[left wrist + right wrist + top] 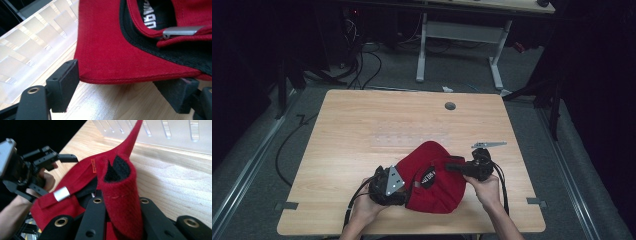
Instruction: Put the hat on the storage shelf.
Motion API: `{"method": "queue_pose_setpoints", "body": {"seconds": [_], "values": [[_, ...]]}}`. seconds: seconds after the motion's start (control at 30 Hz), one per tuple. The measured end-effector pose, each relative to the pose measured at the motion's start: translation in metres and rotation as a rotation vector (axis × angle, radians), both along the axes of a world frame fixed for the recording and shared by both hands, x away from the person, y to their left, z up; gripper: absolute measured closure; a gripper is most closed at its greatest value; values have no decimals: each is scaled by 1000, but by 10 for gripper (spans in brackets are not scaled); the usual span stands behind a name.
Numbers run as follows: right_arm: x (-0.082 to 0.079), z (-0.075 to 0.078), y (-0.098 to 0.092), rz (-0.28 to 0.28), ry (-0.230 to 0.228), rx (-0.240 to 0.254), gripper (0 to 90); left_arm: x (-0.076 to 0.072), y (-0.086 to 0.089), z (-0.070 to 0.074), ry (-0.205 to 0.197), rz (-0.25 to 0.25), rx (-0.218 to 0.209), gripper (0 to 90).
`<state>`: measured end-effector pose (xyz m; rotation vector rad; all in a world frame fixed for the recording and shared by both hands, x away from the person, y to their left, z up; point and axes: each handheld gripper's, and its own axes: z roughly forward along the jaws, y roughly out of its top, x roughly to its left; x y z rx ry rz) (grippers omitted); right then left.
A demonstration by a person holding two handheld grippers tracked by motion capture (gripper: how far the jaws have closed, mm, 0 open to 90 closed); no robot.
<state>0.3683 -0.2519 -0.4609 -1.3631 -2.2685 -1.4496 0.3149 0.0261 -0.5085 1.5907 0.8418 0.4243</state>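
A red cap (442, 192) with a black lining lies at the near middle of the wooden table (352, 125). My right gripper (453, 167) comes in from the right and is shut on a raised fold of the cap (120, 195), with red cloth pinched between its jaws. My left gripper (406, 194) sits at the cap's left edge. Its jaws (120, 87) stand wide apart, with the hem of the cap (105, 50) lying between them and the pads not pressing on it. The strap's metal buckle (180, 31) (61, 193) lies at the cap's back opening.
A clear slotted plastic plate (407, 135) lies flat on the table just beyond the cap. A round cable hole (450, 106) is near the far edge. Beyond the table stand a white desk frame (462, 30) and floor cables (362, 65).
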Motion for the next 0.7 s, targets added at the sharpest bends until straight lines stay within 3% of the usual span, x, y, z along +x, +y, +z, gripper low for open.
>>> {"method": "queue_pose_setpoints", "body": {"seconds": [0.1, 0.37, 0.43, 0.53, 0.7], "values": [[-1, -2, 1, 11, -2, -34, 848, 1, 5, 5, -1, -5, -37, 272], [1, 2, 8, 36, 8, -28, 848, -3, -4, 0, -26, -28, 22, 312], [3, 0, 10, 56, 25, -5, 847, -2, -4, 0, -21, -26, 16, 364], [2, 1, 13, 57, 17, -26, 846, -2, -2, 3, -17, -21, 8, 396], [1, 1, 16, 65, -2, -34, 842, -3, 0, 6, -18, -33, 28, 473]]}}
